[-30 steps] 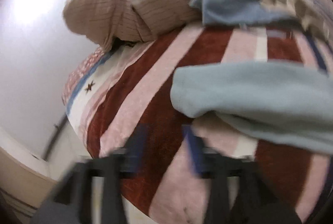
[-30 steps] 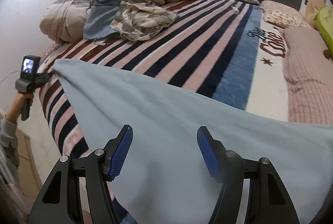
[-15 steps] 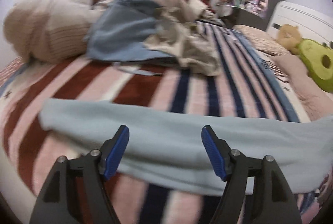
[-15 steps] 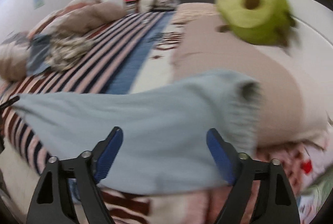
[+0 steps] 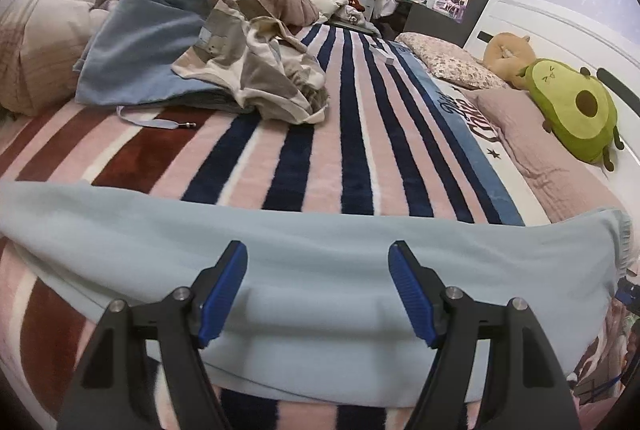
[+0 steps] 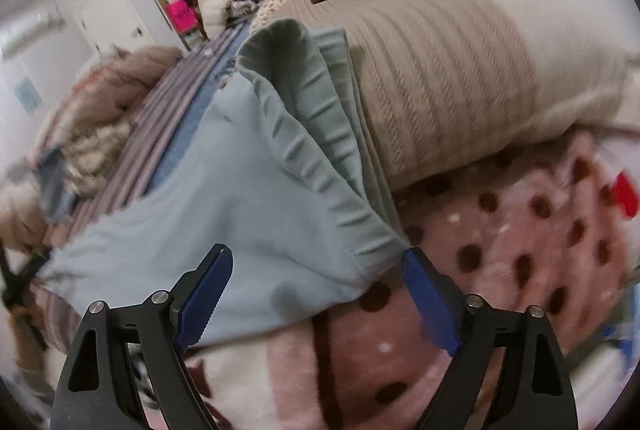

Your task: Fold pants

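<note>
- Left gripper (image 5: pixel 318 288): jaws wide, holding nothing, pads clear above the light blue pants (image 5: pixel 320 250); tilted down at their near edge.
- Right gripper (image 6: pixel 318 300): jaws opening, nothing gripped; the pants' gathered waistband (image 6: pixel 320 166) lies between the pads.
- Pants spread crosswise along the near edge of the striped blanket (image 5: pixel 340 134), waistband end by the beige pillow (image 6: pixel 460 82).
- A second ago both gaps were narrower; both views have since swung round.

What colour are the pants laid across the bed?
Plain pale blue pants, no pattern; the gathered waistband looks slightly greyer-green. Best seen in the left wrist view.
</note>
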Available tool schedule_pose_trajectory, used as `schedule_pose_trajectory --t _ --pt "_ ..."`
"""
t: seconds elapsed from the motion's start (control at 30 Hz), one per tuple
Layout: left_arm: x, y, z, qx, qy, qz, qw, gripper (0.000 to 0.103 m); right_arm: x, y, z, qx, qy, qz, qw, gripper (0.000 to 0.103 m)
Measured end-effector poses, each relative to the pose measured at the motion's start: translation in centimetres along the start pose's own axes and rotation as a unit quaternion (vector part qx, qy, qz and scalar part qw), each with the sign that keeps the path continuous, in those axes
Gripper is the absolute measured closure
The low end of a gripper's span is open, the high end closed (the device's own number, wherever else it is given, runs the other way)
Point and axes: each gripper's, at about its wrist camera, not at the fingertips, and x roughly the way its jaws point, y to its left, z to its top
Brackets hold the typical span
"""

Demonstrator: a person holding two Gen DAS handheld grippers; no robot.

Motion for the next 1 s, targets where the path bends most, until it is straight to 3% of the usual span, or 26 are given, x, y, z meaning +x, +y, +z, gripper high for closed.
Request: schedule_pose_trajectory --t 0.07,0.17,0.27,0.37,0.43,0.53,0.8,1.0 --pt "0.0 -0.1 -0.1 0.003 0.002 0.003 1.0000 0.033 0.5 -0.8 0.1 0.017 -0.005 0.019 1.000 0.016" --pt "-0.2 -0.2 -0.4 0.009 0.001 0.013 0.9999 0.033 1.1 -2.1 -0.4 0.049 -0.001 -0.009 0.999 0.017" --pt "-0.1 0.2 -0.4 0.003 0.006 0.018 0.9998 0.033 1.4 -2.7 -1.1 0.070 -0.016 0.032 0.997 0.016" --pt "0.0 0.4 -0.2 -0.003 0.008 0.019 0.9998 0.033 1.6 -2.1 -0.8 0.072 -0.031 0.070 0.994 0.023" --pt "-0.2 0.4 -0.2 0.000 0.003 0.023 0.9997 0.033 1.5 -1.4 -0.5 0.062 -0.039 0.068 0.995 0.065" --pt "-0.5 0.5 -0.2 0.002 -0.003 0.027 0.9996 0.033 1.1 -0.2 -0.7 0.050 -0.043 0.062 0.996 0.085" --pt "-1.8 2.4 -0.2 -0.013 -0.023 0.031 0.9992 0.033 -1.9 5.5 0.8 -0.021 -0.098 0.075 0.992 0.089" --pt "-3.9 5.7 -0.8 -0.032 -0.037 0.035 0.9982 0.033 -1.6 13.6 3.5 -0.097 -0.106 0.114 0.983 0.090"
